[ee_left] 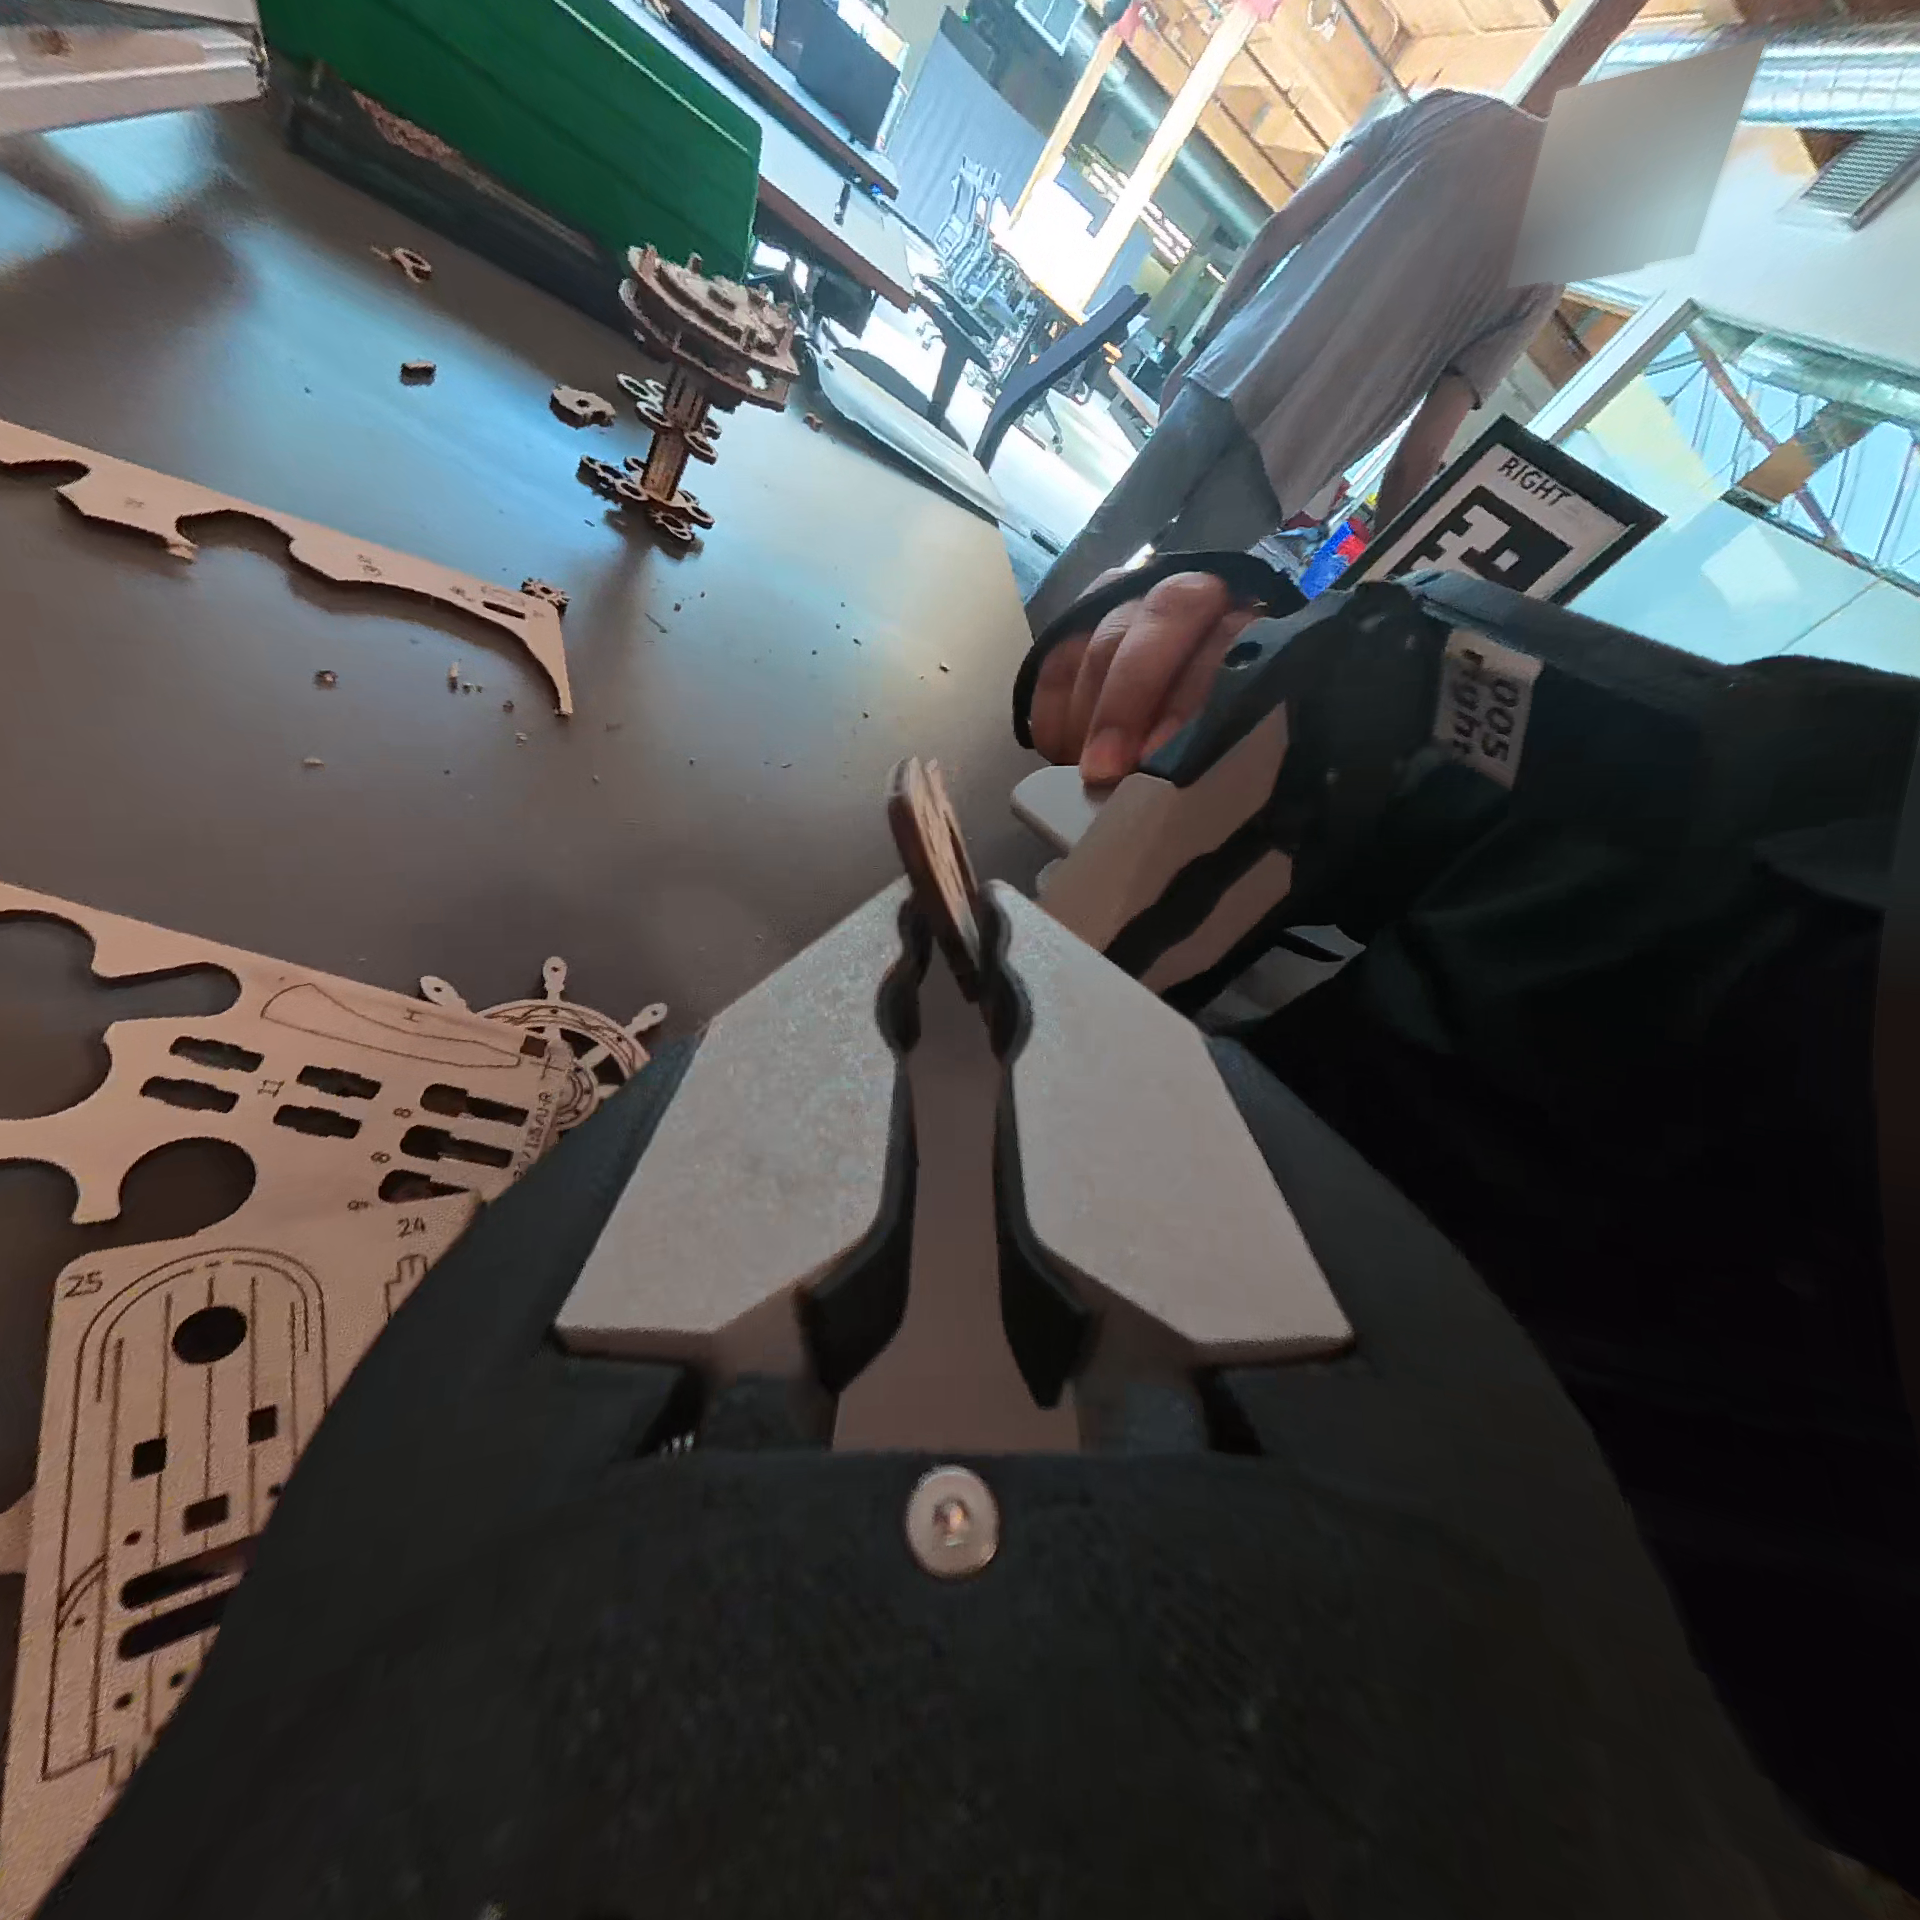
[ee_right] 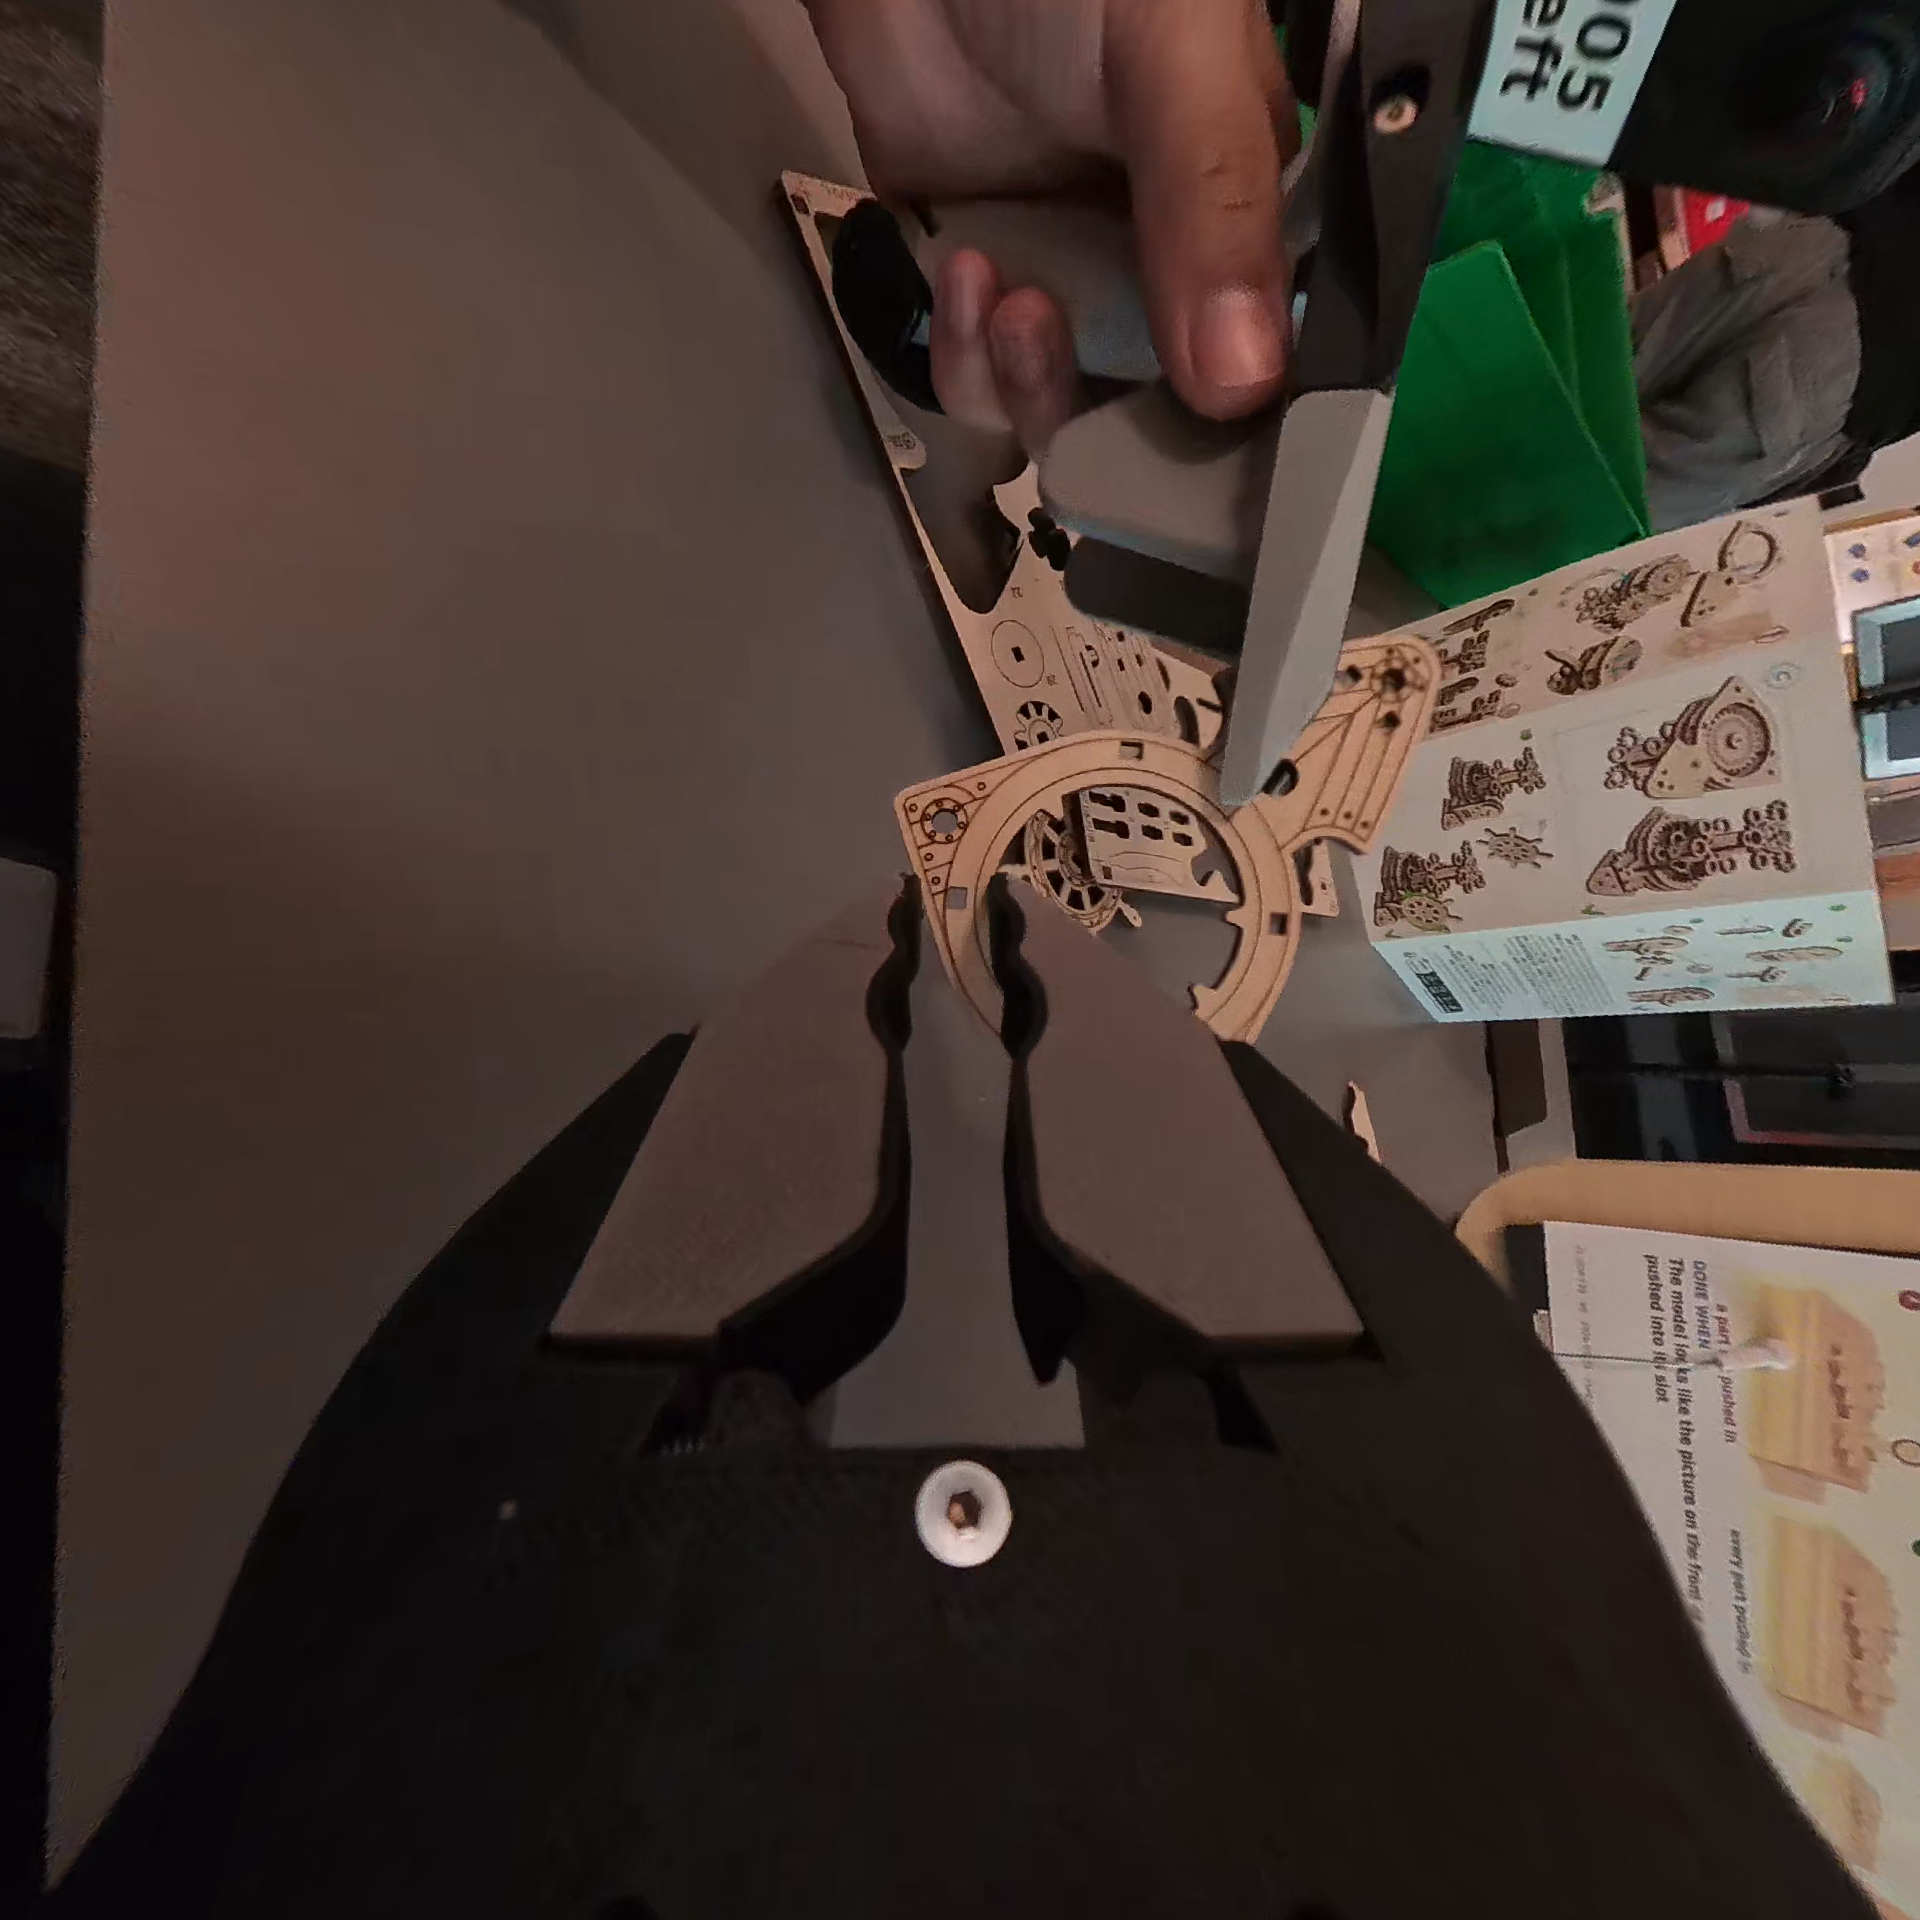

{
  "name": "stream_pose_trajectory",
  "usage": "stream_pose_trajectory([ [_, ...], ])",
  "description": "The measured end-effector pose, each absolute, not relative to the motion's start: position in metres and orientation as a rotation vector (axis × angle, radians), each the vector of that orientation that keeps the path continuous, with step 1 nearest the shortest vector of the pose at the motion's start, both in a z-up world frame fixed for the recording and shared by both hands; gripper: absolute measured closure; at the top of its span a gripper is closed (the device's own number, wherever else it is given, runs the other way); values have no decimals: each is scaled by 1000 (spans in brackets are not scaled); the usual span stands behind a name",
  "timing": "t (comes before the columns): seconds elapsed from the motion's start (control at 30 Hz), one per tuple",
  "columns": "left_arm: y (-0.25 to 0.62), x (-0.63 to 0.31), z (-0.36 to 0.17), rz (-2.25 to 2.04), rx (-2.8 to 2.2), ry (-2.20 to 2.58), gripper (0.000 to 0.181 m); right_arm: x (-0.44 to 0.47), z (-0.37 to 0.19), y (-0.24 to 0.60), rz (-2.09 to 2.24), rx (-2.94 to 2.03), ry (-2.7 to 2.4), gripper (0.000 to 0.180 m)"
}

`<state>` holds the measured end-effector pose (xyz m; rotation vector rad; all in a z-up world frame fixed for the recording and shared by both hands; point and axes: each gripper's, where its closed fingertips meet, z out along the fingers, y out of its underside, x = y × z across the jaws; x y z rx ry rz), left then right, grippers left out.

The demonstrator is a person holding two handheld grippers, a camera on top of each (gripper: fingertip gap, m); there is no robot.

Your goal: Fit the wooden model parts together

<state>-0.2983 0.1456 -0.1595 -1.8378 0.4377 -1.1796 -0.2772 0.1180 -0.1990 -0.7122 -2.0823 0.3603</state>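
A flat ring-shaped wooden part [ee_right: 1262, 935] with a wing is held in the air between both grippers. My right gripper [ee_right: 953, 902] is shut on the ring's band at its left side. One finger [ee_right: 1299, 603] of the left gripper comes down from above onto the wing. In the left wrist view the same part [ee_left: 935, 842] shows edge-on, pinched between the tips of my left gripper [ee_left: 948, 920], which is shut on it. A hand [ee_left: 1132, 665] on the right gripper's handle shows just behind. The right gripper's fingertips are hidden in that view.
A partly built wooden model [ee_left: 696, 384] stands far on the dark table [ee_left: 779, 707]. Punched wooden sheets [ee_left: 260, 1195] [ee_left: 312, 551] lie at the left, with loose bits around. A green box [ee_left: 582, 114] is behind. Instruction sheets [ee_right: 1621, 790] [ee_right: 1766, 1558] lie at the right. A person [ee_left: 1351, 312] stands beyond the table.
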Motion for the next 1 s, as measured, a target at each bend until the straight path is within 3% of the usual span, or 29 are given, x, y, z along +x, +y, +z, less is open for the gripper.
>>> stream_pose_trajectory([
  [0.2, 150, -310, -150, -1099, -1786, 408, 180, -285, -190, 126, 435, -793, -1976, 167],
  [0.43, 159, -329, -108, -962, -1508, 324, 180, -286, -142, 152, 1104, -1260, -1616, 133],
  [0.67, 155, -350, -77, -934, -1287, 219, 180, -286, -125, 173, 1433, -1437, -1363, 118],
  [0.77, 155, -331, -78, -966, -1274, 264, 181, -296, -127, 163, 1563, -1469, -1375, 128],
  [0.8, 155, -326, -78, -981, -1273, 273, 181, -298, -124, 164, 1592, -1468, -1355, 143],
  [0.83, 155, -321, -80, -990, -1285, 277, 181, -297, -119, 164, 1642, -1451, -1339, 170],
  [1.0, 159, -309, -89, -1048, -1350, 261, 176, -279, -110, 163, 1890, -1451, -1394, 180],
])
